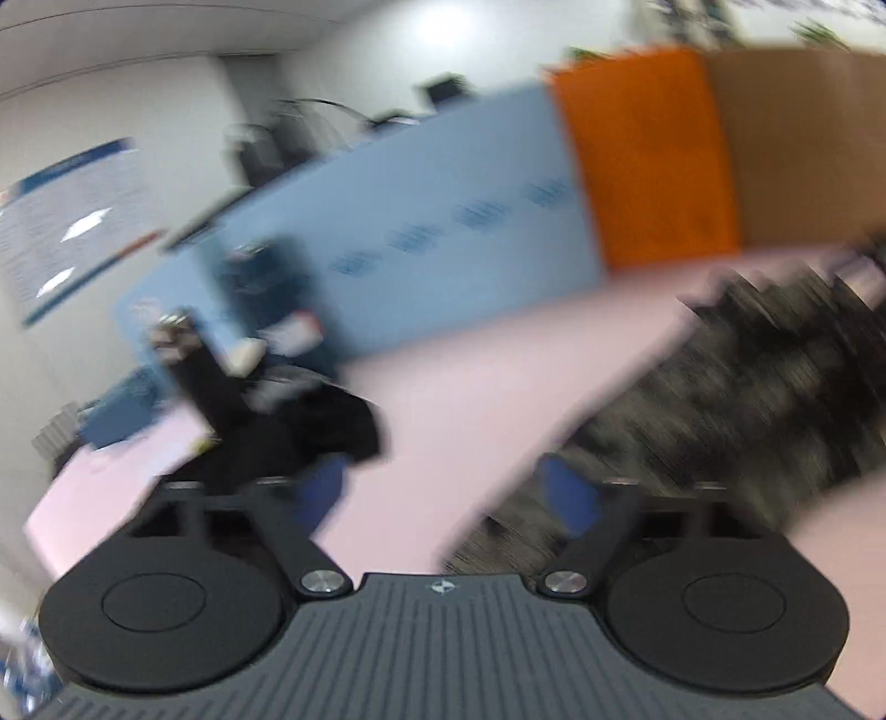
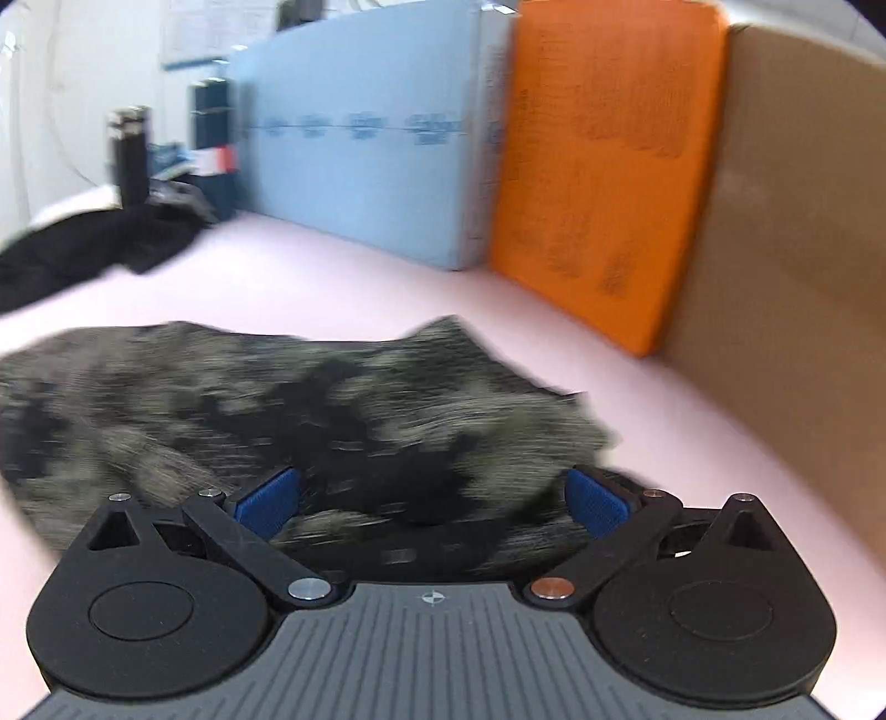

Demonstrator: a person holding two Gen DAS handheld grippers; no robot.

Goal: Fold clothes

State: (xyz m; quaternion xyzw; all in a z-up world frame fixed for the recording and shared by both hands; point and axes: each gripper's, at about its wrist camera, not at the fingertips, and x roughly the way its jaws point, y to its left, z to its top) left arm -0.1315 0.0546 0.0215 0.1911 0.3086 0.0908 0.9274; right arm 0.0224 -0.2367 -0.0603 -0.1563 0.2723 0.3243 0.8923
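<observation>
both views are bright and evenly lit, with soft, weak shadows. in the left wrist view a white glare patch [image 1: 437, 27] sits high above the blue panel [image 1: 443, 221], and heavy motion blur smears everything beyond the sharp gripper body. the right wrist view is milder: the camouflage garment [image 2: 277, 410] is streaked. fisheye bending curves the edges, corners dark.

Bare pink table [image 2: 343, 277] between camo garment [image 2: 266, 410] and back panels: passable. Blocked behind by blue board [image 2: 376, 155], orange board [image 2: 598, 188], cardboard [image 2: 786, 232]. Black garment [image 2: 94, 243], dark bottle [image 2: 130, 160] crowding far left corner
</observation>
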